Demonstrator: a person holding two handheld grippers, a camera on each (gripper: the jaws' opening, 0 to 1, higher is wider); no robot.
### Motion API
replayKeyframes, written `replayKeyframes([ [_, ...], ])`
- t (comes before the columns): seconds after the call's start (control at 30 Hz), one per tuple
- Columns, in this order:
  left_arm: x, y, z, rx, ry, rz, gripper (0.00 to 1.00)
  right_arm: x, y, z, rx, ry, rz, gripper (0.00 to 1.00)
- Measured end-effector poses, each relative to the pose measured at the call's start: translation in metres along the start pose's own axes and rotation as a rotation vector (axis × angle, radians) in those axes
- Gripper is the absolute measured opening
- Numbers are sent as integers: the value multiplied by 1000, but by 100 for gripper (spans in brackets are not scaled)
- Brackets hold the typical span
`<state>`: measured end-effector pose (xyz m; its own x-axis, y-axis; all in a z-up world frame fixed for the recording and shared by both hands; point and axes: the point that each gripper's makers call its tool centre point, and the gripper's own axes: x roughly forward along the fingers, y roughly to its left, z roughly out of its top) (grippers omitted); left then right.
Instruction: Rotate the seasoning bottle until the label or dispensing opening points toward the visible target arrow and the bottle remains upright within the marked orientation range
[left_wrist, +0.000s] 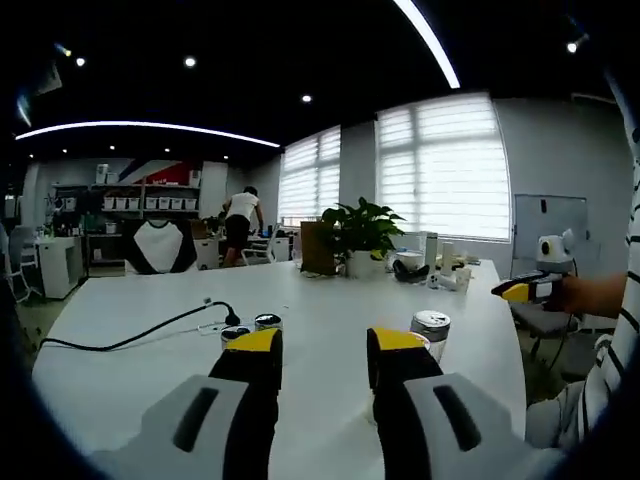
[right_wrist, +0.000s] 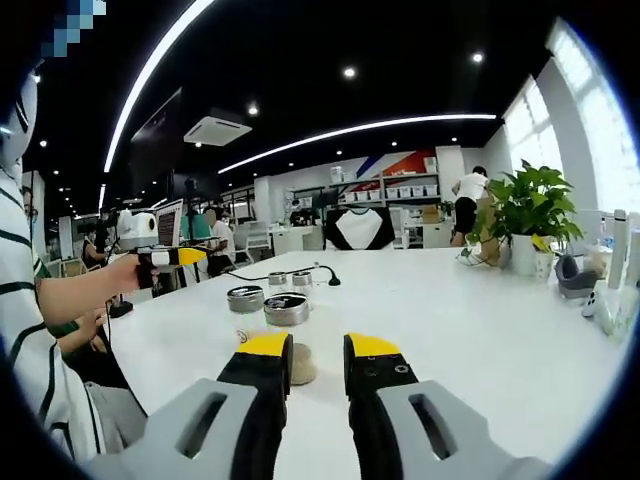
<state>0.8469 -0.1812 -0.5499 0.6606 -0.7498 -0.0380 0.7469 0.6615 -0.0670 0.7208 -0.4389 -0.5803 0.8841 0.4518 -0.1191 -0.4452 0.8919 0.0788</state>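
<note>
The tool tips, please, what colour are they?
Yellow tips on black, clearest in the right gripper view.

The room is lit brightly and evenly by curved ceiling strips (left_wrist: 150, 127) and small spotlights (right_wrist: 348, 72) high above the tongs. Strong daylight is let in through the blinded windows (left_wrist: 445, 165) ahead of the left tongs (left_wrist: 322, 345), where detail is washed out. Soft glare is carried by the white table (right_wrist: 480, 320). Straight lines are bent near the edges; distant shelves (left_wrist: 140, 200) are rendered soft.
</note>
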Motion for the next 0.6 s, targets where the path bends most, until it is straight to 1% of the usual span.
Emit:
replayKeyframes([
  [0.03, 4, 0, -4, -35, 14, 1, 35, 0, 0, -1, 6, 1, -2, 18],
  [0.13, 13, 0, -6, -26, 16, -5, 35, -1, 0, -3, 14, 6, -6, 18],
  [0.27, 29, -5, -9, -10, 43, -41, 35, -3, -2, -5, 18, 10, -16, 18],
  [0.37, 40, -4, -14, -3, 66, -44, 35, -3, -4, -6, 21, 15, -24, 18],
  [0.4, 43, -5, -17, -17, 75, -45, 35, -4, -5, -6, 22, 15, -26, 18],
  [0.53, 53, -10, -24, -19, 82, -53, 35, -4, -7, -8, 40, 13, -35, 17],
  [0.6, 59, -10, -24, -14, 86, -56, 35, -3, -8, -11, 45, 23, -37, 17],
])
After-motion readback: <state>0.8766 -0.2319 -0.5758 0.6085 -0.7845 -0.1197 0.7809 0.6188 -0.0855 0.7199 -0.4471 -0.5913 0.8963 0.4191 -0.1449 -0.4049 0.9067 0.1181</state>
